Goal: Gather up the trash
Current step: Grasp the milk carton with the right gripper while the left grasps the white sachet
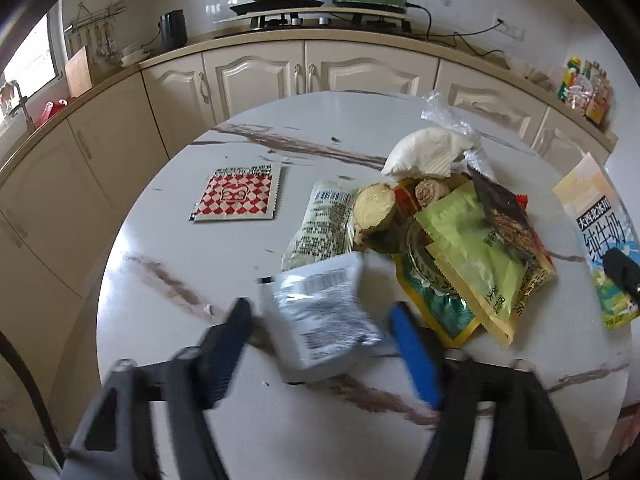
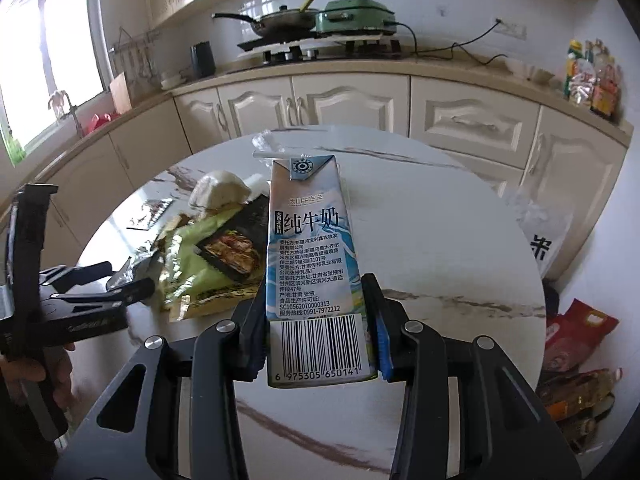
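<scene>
On a round, marble-patterned bench (image 1: 180,280) in a kitchen, the right gripper (image 2: 316,320) has its jaws clamped on the lower end of a blue-and-white milk carton (image 2: 310,256), barcode facing the camera, a straw poking from its top corner. The left gripper (image 1: 320,316) stands over a silver foil sachet (image 1: 320,308) that sits between its jaws; the jaws are apart, with a gap showing on the left side, and blur hides whether the blue pad on the right touches the foil. Just beyond the sachet lies a pale printed wrapper (image 1: 320,224), and to the left of that, well apart, a red-and-white checked packet (image 1: 236,196) lies flat. To the right is a heap of trash: a light green packet (image 1: 468,248), a dark snack wrapper (image 1: 504,212), a yellow-edged wrapper (image 1: 440,312), cut sausage ends (image 1: 376,204), a crumpled white tissue (image 1: 424,152) and clear plastic film (image 1: 444,116). A person's hand (image 2: 60,372) grips the left tool's handle in the right wrist view. Behind, a wok (image 2: 284,22) and a green electric cooker (image 2: 356,16) sit on the kitchen worktop.
</scene>
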The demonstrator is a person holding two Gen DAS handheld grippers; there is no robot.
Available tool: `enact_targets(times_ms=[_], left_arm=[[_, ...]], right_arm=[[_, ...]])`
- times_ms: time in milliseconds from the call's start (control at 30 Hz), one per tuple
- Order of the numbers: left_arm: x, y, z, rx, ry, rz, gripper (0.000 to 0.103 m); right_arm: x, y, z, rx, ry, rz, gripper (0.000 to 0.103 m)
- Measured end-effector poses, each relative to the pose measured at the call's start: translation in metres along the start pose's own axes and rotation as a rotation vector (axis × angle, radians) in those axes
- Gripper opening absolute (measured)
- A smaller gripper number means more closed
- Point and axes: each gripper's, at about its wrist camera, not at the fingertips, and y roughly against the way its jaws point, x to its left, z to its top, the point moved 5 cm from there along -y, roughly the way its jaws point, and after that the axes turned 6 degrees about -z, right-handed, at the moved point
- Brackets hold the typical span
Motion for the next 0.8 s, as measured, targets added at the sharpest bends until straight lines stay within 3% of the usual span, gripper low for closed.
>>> enact_targets(times_ms=[200,267,333,367,400,467,800], left_arm=[[0.009,0.006,0.001,-0.015,0.013,-0.084,0.055],[0.011,0.012,0.002,-0.031,0.013,-0.124,0.042],[0.015,0.017,0.001,-0.030,0.023,-0.162,0.039],[0.016,0.019,0.000,-0.034,0.018,-0.175,0.010],[0.017,0.018,-0.003,-0.013,0.016,-0.202,0.001],[0.023,0.020,-0.007,-0.003,0.042,-0.243,0.003],[0.035,0.041,-0.020,0.008,0.039,-0.305,0.001]], right_arm=[[0.012,0.010,0.003,-0.017,0.007,0.021,0.039],[0.018,0.013,0.004,-0.022,0.012,0.027,0.039],[0.023,0.015,0.004,-0.021,0.020,0.033,0.039],[0.028,0.018,0.005,-0.033,0.024,0.034,0.039],[0.030,0.020,0.006,-0.038,0.026,0.036,0.039],[0.038,0.022,0.008,-0.040,0.032,0.045,0.039],[0.074,0.034,0.002,-0.044,0.058,0.084,0.039]])
